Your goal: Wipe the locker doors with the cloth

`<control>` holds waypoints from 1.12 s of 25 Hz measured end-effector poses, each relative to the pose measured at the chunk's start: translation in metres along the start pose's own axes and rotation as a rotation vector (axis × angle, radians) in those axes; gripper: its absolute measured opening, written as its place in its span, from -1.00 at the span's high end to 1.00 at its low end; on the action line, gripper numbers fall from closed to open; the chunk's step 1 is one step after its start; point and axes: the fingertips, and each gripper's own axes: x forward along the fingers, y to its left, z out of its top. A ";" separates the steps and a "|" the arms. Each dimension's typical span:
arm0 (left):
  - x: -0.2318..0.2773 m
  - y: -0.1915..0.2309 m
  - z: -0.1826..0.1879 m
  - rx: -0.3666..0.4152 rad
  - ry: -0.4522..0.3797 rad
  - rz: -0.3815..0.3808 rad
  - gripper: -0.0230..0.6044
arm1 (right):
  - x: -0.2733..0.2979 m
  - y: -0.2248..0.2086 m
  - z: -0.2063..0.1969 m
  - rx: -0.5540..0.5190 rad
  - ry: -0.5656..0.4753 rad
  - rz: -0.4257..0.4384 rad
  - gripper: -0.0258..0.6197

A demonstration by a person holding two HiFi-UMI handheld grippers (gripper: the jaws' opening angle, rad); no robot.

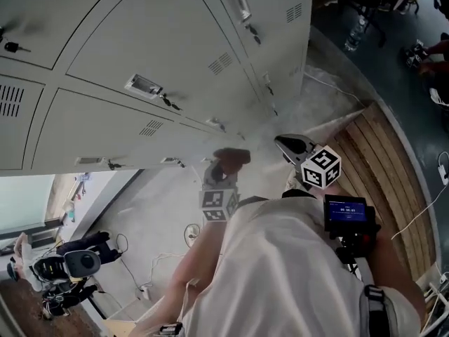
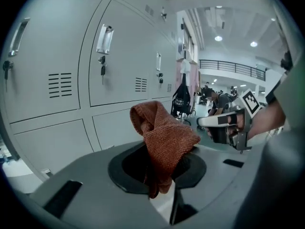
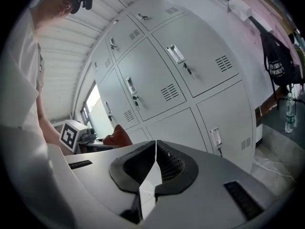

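One cloth (image 2: 164, 136) in left gripper (image 2: 160, 168)

A clear water bottle (image 1: 356, 34) stands on the dark floor (image 1: 400, 83), beyond a curved wooden slatted platform (image 1: 382, 167). A black bag (image 3: 279, 63) hangs above it, beside pink fabric (image 3: 255, 18). A video camera (image 1: 74, 264) sits lower left, with cables (image 1: 131, 271) nearby.
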 end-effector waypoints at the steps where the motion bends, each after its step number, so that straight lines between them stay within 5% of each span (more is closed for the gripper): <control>1: 0.001 0.006 -0.001 -0.015 0.010 0.017 0.68 | 0.004 -0.002 0.003 0.002 0.004 0.012 0.86; 8: 0.022 0.055 -0.015 -0.154 0.081 0.130 0.68 | 0.035 -0.019 0.005 0.031 0.048 0.031 0.86; 20: 0.058 0.164 0.011 -0.229 0.052 0.348 0.69 | 0.080 -0.010 0.025 -0.043 0.079 0.020 0.86; 28: 0.074 0.194 0.020 -0.216 0.106 0.463 0.68 | 0.118 -0.011 0.027 -0.023 0.129 0.132 0.86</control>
